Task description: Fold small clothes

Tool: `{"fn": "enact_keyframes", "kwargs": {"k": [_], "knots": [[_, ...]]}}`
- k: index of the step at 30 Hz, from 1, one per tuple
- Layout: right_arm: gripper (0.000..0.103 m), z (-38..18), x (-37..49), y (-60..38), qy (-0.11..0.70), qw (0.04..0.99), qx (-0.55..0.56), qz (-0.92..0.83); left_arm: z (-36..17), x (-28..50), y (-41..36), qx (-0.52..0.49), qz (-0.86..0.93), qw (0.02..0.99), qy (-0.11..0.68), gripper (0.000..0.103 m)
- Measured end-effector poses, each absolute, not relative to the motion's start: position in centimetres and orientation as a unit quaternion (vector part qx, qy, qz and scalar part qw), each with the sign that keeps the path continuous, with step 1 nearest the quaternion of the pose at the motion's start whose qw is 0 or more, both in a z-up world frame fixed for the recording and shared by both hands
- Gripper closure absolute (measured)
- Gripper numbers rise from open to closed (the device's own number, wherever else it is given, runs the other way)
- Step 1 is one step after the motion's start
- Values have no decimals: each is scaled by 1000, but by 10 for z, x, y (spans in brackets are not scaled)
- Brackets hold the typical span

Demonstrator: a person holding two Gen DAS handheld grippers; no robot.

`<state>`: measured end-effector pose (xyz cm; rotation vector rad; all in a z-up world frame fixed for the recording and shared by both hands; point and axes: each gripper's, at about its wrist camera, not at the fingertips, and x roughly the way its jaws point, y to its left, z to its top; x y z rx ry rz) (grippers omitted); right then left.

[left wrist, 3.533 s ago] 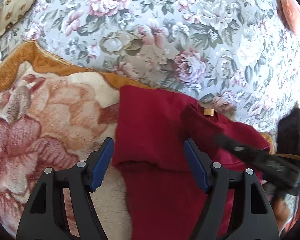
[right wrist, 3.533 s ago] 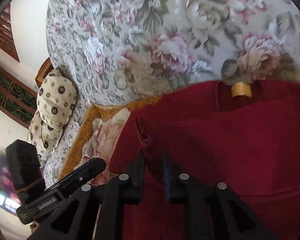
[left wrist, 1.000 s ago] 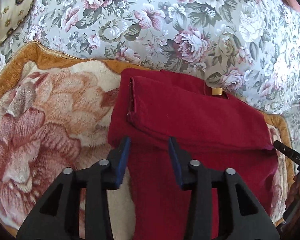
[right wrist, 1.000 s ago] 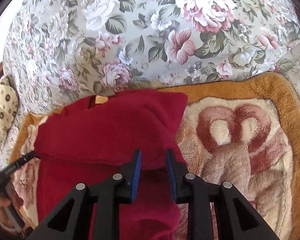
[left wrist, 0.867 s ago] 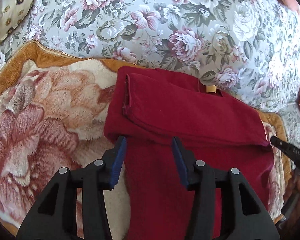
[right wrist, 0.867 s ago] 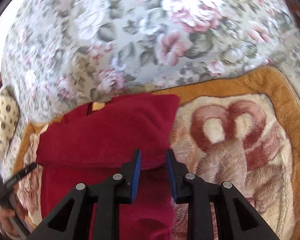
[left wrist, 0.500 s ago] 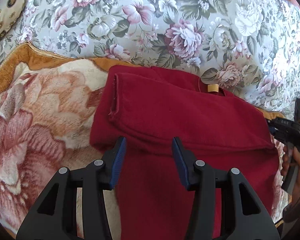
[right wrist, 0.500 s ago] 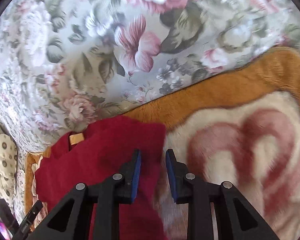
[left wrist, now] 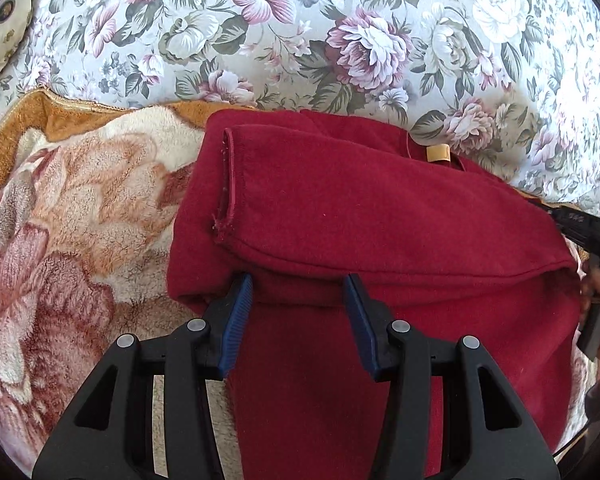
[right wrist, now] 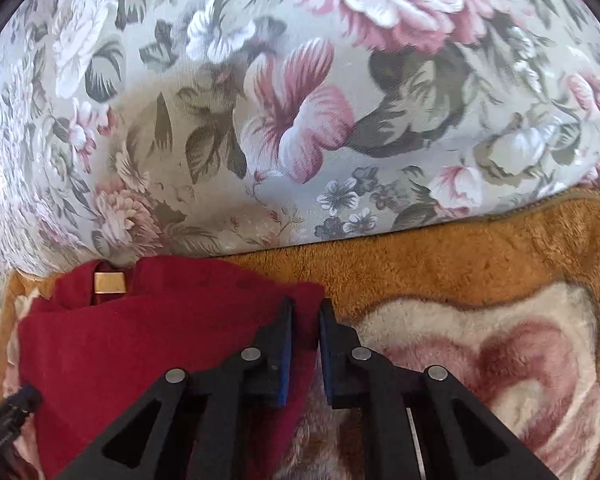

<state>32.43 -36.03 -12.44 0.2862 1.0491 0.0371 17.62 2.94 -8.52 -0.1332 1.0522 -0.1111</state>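
A dark red garment point(left wrist: 380, 240) lies on a plush blanket point(left wrist: 80, 220), its sleeves folded across the chest, a tan neck label point(left wrist: 439, 153) at the far edge. My left gripper point(left wrist: 298, 292) is open, its blue pads straddling the lower edge of the folded sleeve near the garment's left side. In the right wrist view the garment point(right wrist: 160, 340) fills the lower left, its label point(right wrist: 109, 282) also showing. My right gripper point(right wrist: 306, 312) is nearly closed with the garment's far right corner between its pads. The right gripper also shows in the left wrist view point(left wrist: 580, 224).
A floral-print sofa back point(left wrist: 300, 40) rises behind the blanket point(right wrist: 480, 340), whose orange border point(right wrist: 460, 256) runs along it. A patterned cushion point(left wrist: 0, 36) sits at the far left.
My right gripper has moved forward to the garment's far right corner and now has it between its pads. My left gripper has eased closer to the folded sleeve edge, still open.
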Motion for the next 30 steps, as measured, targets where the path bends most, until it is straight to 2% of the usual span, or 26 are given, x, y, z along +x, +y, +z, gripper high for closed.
{"fn": "enact_keyframes", "kwargs": {"k": [8, 13, 20, 21, 22, 24, 30], "knots": [[91, -84, 254, -351, 488, 861, 128, 59, -79, 160, 34, -62, -37, 865, 497, 56], [90, -112, 230, -328, 528, 848, 29, 35, -71, 142, 36, -55, -28, 869, 492, 56], [87, -74, 193, -337, 498, 859, 102, 57, -51, 110, 35, -43, -32, 877, 477, 56], [86, -70, 182, -338, 496, 859, 112, 65, -49, 107, 35, -42, -33, 878, 476, 52], [86, -66, 171, -339, 495, 858, 120, 74, -47, 102, 34, -41, -35, 879, 475, 40], [83, -59, 150, -340, 496, 854, 128, 92, -44, 92, 32, -44, -43, 880, 470, 30], [73, -50, 91, -338, 505, 837, 157, 142, -37, 58, 34, -56, -56, 877, 475, 30]]}}
